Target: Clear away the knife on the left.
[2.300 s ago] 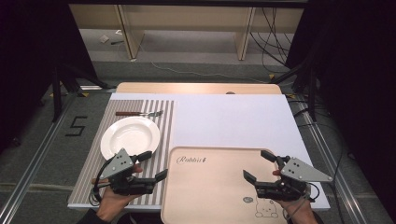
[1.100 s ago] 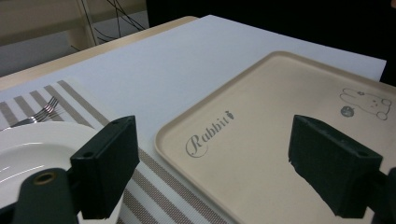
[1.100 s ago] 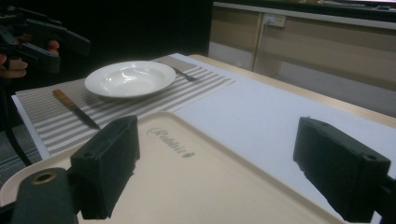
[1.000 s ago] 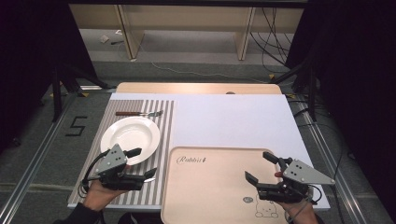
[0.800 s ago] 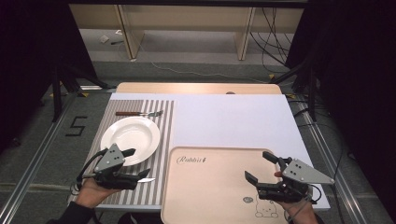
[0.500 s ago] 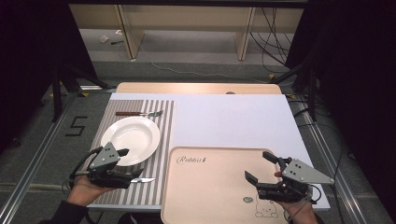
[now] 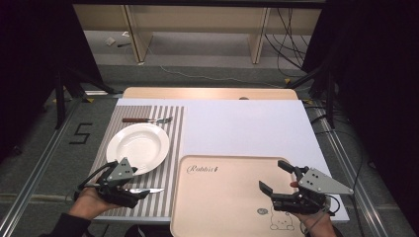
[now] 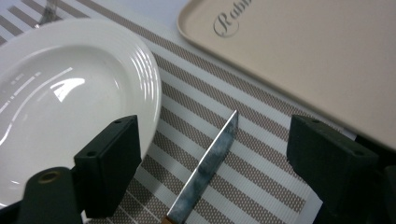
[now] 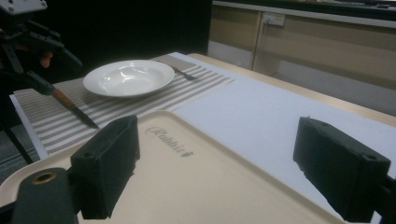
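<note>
My left fingers spread wide w/ knife flat on striped mat between them; right gripper also released over tray. Risk: closing skewed nudges blade into plate.

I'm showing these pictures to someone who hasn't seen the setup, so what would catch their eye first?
Probably the white plate on the striped placemat at the table's left, with a fork lying beyond it. Next, the knife on the mat near the plate, its blade between the open jaws of the left gripper. Then the big beige tray printed "Rabbit" at the near edge, with the right gripper open over it.
</note>
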